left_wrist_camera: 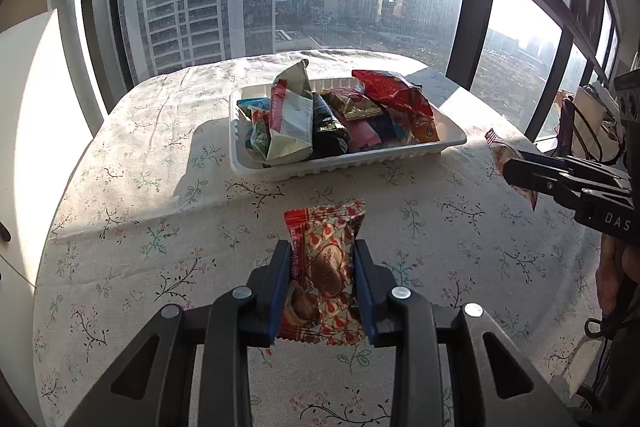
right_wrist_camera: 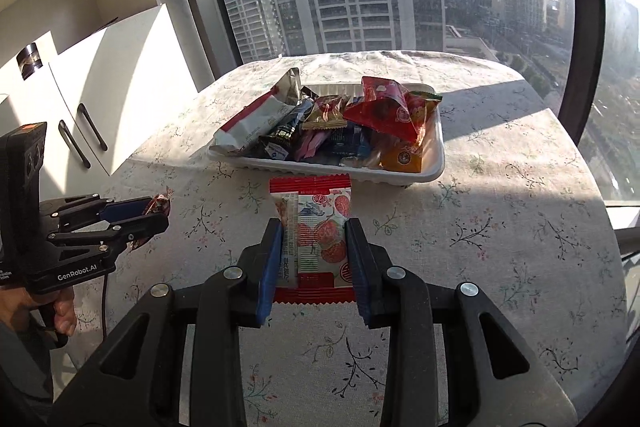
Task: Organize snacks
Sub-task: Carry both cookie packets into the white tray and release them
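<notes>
My left gripper is shut on a red patterned biscuit packet and holds it above the floral tablecloth, short of the white tray. My right gripper is shut on a red-and-white strawberry snack packet, just in front of the tray. The tray holds several snack packets, among them a red bag and a white bag. The left gripper shows at the left of the right wrist view; the right gripper shows at the right of the left wrist view.
The table is round with a floral cloth and stands by large windows. White cabinets stand to the left. A bag with clutter sits at the far right by the window.
</notes>
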{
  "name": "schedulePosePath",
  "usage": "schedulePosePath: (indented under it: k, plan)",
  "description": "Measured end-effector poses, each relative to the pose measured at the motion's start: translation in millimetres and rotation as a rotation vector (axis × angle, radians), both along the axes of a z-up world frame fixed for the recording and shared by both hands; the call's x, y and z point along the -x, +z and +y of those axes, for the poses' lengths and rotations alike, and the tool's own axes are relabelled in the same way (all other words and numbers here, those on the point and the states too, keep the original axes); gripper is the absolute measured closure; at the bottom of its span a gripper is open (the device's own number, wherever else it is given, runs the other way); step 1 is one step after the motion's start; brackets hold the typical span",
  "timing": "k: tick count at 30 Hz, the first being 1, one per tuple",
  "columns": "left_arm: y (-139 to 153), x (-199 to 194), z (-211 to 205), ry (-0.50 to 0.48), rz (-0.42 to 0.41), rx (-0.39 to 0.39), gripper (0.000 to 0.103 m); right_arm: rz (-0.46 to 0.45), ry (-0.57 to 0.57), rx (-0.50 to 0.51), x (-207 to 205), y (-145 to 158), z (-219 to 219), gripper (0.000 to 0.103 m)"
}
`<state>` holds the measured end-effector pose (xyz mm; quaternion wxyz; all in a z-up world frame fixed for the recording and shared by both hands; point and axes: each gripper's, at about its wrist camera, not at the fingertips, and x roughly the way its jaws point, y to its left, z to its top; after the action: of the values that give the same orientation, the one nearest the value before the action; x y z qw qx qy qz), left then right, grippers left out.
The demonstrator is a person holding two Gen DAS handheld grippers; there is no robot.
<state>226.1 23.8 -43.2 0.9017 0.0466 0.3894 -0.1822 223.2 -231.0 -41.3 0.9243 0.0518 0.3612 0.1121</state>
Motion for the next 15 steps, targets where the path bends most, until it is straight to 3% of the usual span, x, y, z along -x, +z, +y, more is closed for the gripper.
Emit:
schedulePosePath:
  k: [7, 15]
  plan:
    - [23.7, -41.4, -27.1, -0.021, -0.047, -0.014, 0.071, -0.050, 0.001, 0.016, -33.2, 25.7, -10.1, 0.073]
    - [41.6, -118.0, -57.9, -0.002, -0.084, 0.019, 0.071, -0.038, 0.015, 0.020, -112.0, 36.5, -4.4, 0.073]
